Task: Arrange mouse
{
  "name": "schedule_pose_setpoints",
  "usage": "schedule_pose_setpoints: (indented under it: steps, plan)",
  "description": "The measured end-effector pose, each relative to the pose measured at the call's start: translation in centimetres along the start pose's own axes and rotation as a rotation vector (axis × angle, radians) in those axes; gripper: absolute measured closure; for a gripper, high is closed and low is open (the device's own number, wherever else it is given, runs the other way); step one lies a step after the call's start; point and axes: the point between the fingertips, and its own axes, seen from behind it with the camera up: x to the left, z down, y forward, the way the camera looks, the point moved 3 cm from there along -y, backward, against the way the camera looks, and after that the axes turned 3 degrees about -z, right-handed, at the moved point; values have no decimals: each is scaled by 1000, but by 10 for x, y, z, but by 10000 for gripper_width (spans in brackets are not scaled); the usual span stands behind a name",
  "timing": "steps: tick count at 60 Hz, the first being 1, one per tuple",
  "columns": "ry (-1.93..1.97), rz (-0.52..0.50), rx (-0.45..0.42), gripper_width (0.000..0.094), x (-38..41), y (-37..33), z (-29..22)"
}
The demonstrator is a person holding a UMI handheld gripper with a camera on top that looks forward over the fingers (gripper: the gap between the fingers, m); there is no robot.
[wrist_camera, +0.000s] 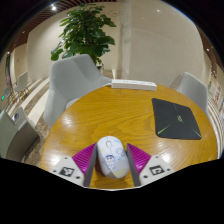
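While spread either side of mouse, jaws not clearly pinching it; mouse sits btwn pads on counter. Risk: smooth shell could squirt fwd if closed off-centre. Mouse pad well ahead, to the right.

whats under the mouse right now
The white mouse lies on the round wooden table, between the open tongs. The wood right beneath it is covered by its body, so nothing else can be made out there.
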Motion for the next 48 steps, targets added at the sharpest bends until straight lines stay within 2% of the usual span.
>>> schedule_pose_setpoints:
  steps: [9, 18, 22, 29, 40, 48]
  plan:
    - [-29, 25, 9, 484, 0, -1, 1]
    - [-6, 38, 37, 553, -6, -9, -1]
    - [8, 40, 24, 556, -15, -17, -16]
    - [35, 58, -54, 556, -50, -29, -69]
    - [68, 186, -173, 554, -169, -17, -151]
    - [98, 224, -137, 556, -244, 21, -145]
